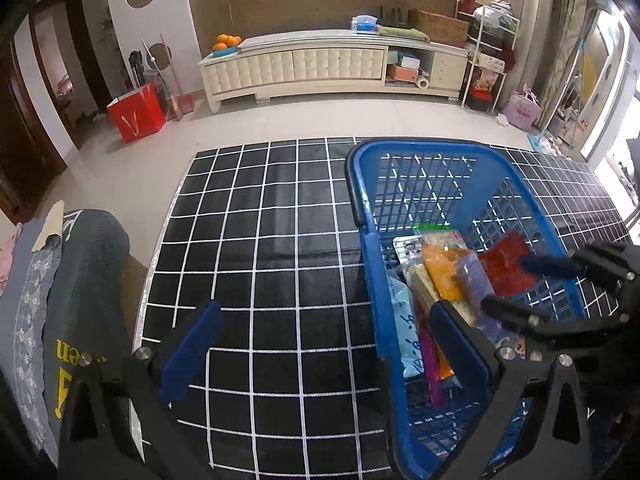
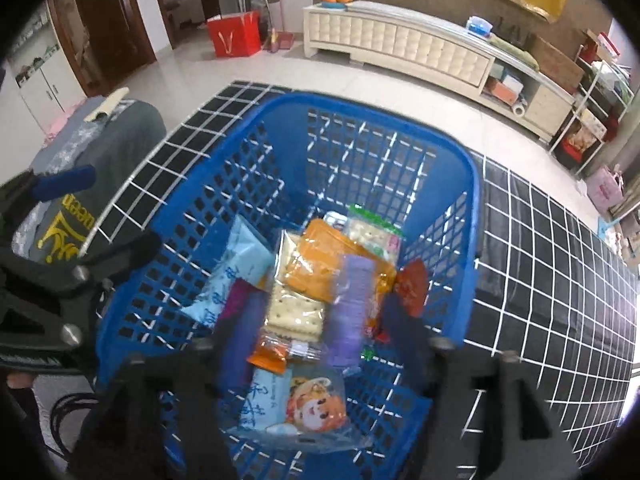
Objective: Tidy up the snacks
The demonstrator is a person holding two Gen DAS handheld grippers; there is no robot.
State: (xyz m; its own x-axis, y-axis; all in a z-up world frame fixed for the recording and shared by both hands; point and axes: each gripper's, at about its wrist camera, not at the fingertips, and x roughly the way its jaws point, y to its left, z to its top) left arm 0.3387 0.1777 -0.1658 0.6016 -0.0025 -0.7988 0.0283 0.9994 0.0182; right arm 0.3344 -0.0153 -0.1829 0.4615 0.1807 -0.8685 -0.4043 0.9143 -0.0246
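Note:
A blue plastic basket (image 1: 362,184) (image 2: 472,208) stands on the black grid tablecloth (image 1: 272,240) and holds several snack packets: an orange packet (image 2: 316,260), a cracker packet (image 2: 294,312), a purple packet (image 2: 352,296), a red packet (image 1: 508,260) and a light blue packet (image 2: 236,272). My left gripper (image 1: 324,324) is open, its right finger over the basket's left wall. My right gripper (image 2: 320,328) is open above the basket's inside, empty, over the packets; it also shows in the left wrist view (image 1: 524,284).
A chair with grey clothing (image 1: 80,280) stands left of the table. A cream TV cabinet (image 1: 332,64) with oranges (image 1: 227,42) lines the far wall. A red bag (image 1: 138,116) stands on the floor.

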